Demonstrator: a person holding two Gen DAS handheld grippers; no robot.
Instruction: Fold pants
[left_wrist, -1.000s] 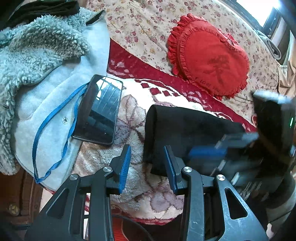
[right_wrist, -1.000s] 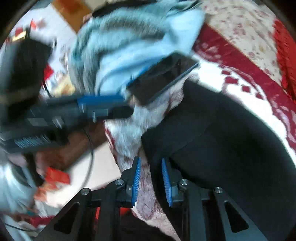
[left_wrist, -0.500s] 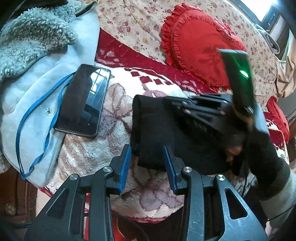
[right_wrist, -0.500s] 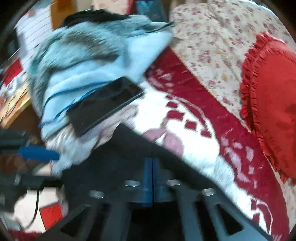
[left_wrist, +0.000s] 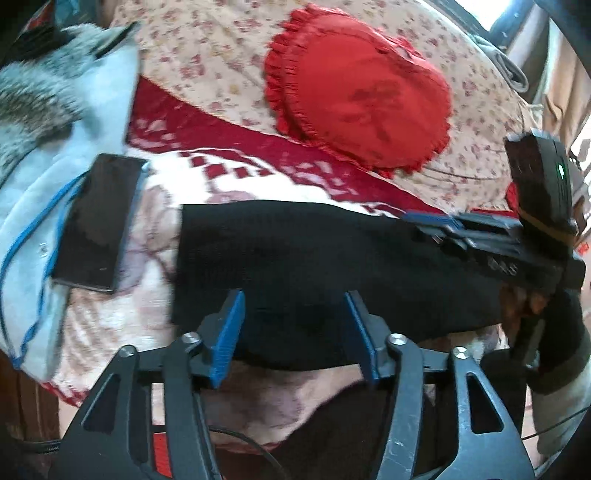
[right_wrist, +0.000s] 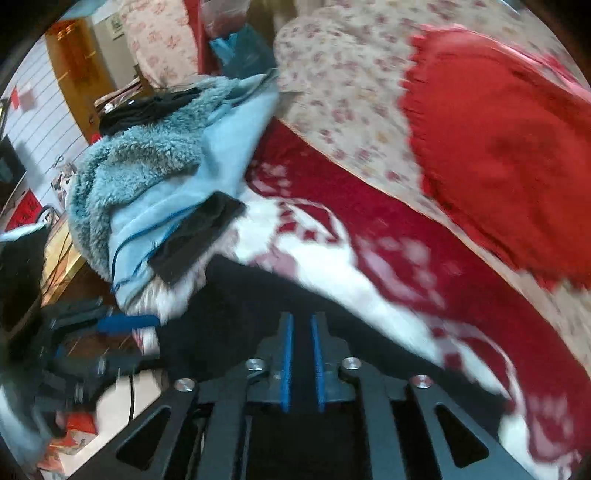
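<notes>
1. spreading wide, the left gripper (left_wrist: 293, 325) straddles the near edge of the black pants (left_wrist: 314, 258).
2. right gripper (right_wrist: 301, 363) nearly closed over the pants, grip unclear.
3. phone (left_wrist: 96, 225) left of the pants.
4. red heart pillow (left_wrist: 362, 88) beyond the pants.

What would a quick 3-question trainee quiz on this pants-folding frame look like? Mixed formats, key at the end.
1. True or false: the left gripper has its jaws spread wide over the near edge of the black pants.
2. Multiple choice: the smartphone lies on
A. the red heart-shaped pillow
B. the light blue fleece jacket, left of the pants
C. the pants
3. Fill in: the right gripper shows only a ____ gap between its blue pads, over the pants.

Key: 1 true; 2 B; 3 narrow
</notes>
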